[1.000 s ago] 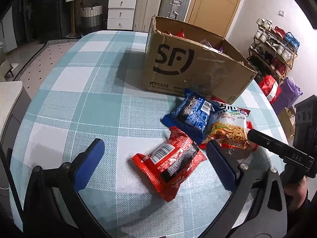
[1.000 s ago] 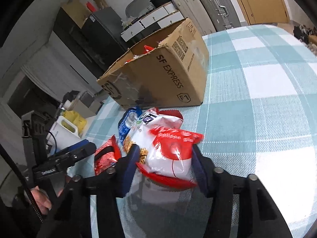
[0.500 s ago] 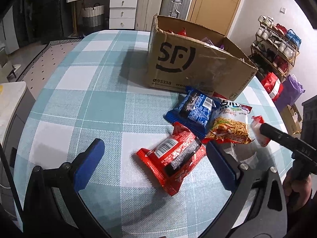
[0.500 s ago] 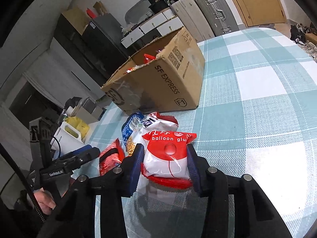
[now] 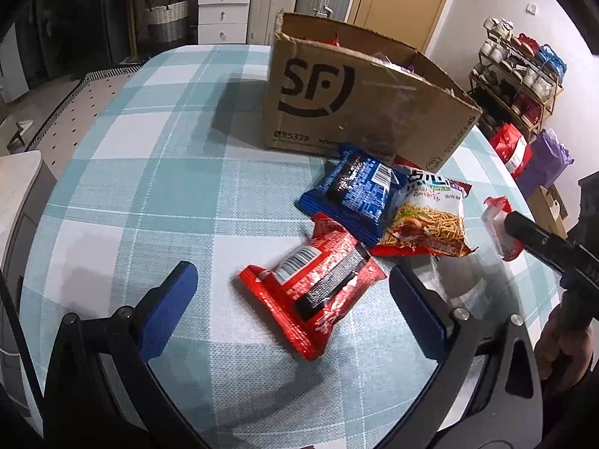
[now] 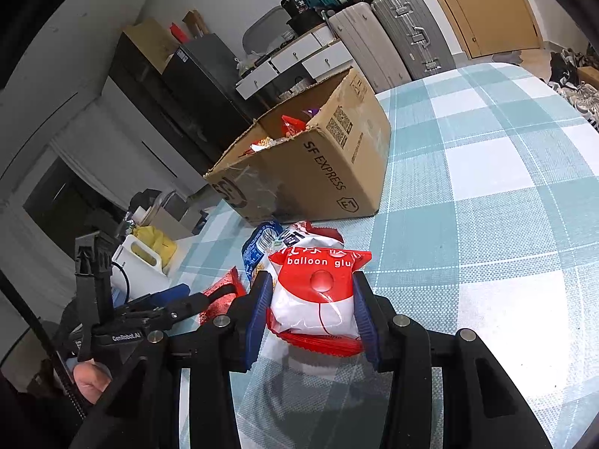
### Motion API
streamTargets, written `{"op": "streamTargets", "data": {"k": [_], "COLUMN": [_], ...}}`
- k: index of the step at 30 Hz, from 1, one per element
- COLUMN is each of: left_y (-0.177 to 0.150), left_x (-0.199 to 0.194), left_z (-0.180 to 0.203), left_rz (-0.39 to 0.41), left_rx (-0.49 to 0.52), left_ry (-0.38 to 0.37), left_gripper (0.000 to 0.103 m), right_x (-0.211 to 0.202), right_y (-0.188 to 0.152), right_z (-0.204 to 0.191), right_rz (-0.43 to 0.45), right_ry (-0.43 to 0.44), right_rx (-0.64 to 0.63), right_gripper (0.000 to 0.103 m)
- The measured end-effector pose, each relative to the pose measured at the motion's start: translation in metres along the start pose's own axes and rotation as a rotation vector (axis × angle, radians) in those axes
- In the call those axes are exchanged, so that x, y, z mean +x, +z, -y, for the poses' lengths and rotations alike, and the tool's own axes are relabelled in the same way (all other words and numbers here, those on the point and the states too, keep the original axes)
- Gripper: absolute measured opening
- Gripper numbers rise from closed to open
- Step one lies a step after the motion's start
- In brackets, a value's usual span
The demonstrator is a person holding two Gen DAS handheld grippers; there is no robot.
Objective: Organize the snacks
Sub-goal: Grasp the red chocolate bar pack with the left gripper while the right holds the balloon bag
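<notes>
Left wrist view: left gripper [image 5: 288, 295] spread wide and empty, hovering low over a crinkly red foil packet [image 5: 314, 286] on the teal-checked counter [image 5: 149, 172], with a glossy blue packet [image 5: 355, 196] and a noodle-snack bag [image 5: 430, 224] at 1 o'clock, cardboard box [image 5: 359, 112] at 12 behind them. Right wrist view: right gripper [image 6: 310, 308] clenched on a puffy red-and-white balloon glue bag [image 6: 318, 299], lifted off the cloth, box at 11 o'clock, suitcases [image 6: 393, 33] against the far wall.
</notes>
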State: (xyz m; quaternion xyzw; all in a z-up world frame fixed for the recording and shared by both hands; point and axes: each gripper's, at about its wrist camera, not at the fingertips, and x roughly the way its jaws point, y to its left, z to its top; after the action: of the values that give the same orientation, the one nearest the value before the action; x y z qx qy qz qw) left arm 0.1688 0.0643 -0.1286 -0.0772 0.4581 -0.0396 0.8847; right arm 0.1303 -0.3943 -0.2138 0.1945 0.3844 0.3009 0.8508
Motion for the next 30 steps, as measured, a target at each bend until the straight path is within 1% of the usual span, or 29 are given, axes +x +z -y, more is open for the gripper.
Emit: {"op": "streamTargets", "data": {"k": [10, 15, 16, 17, 18, 19, 20, 22, 26, 30], "left_y": [0.000, 0.002, 0.002, 0.002, 0.002, 0.001, 0.000, 0.000, -0.001, -0.002], "left_x": [0.025, 0.033, 0.033, 0.033, 0.032, 0.031, 0.030, 0.028, 0.025, 0.022], "left_z": [0.009, 0.015, 0.017, 0.018, 0.021, 0.025, 0.027, 0.030, 0.026, 0.026], "left_rz": [-0.062, -0.057, -0.057, -0.053, -0.046, -0.045, -0.046, -0.050, -0.054, -0.060], "left_rx": [0.009, 0.043, 0.056, 0.068, 0.087, 0.117, 0.132, 0.157, 0.149, 0.145], "left_ry": [0.007, 0.025, 0.030, 0.024, 0.015, 0.019, 0.017, 0.005, -0.021, -0.033], "left_gripper": [0.102, 0.101, 0.099, 0.090, 0.083, 0.070, 0.060, 0.052, 0.045, 0.044], "right_x": [-0.006, -0.008, -0.008, -0.008, -0.008, -0.008, -0.009, -0.009, -0.012, -0.016], "right_y": [-0.002, -0.003, -0.003, -0.003, -0.003, -0.003, -0.004, -0.004, -0.004, -0.003], "right_z": [0.004, 0.006, 0.006, 0.007, 0.007, 0.008, 0.008, 0.009, 0.008, 0.004], "right_rz": [0.010, 0.016, 0.017, 0.018, 0.018, 0.019, 0.019, 0.020, 0.028, 0.039], "right_ry": [0.016, 0.025, 0.026, 0.026, 0.026, 0.027, 0.026, 0.027, 0.029, 0.031], "right_rx": [0.009, 0.017, 0.018, 0.020, 0.023, 0.024, 0.026, 0.031, 0.036, 0.029], "right_gripper": [0.043, 0.043, 0.043, 0.043, 0.043, 0.043, 0.043, 0.043, 0.043, 0.043]}}
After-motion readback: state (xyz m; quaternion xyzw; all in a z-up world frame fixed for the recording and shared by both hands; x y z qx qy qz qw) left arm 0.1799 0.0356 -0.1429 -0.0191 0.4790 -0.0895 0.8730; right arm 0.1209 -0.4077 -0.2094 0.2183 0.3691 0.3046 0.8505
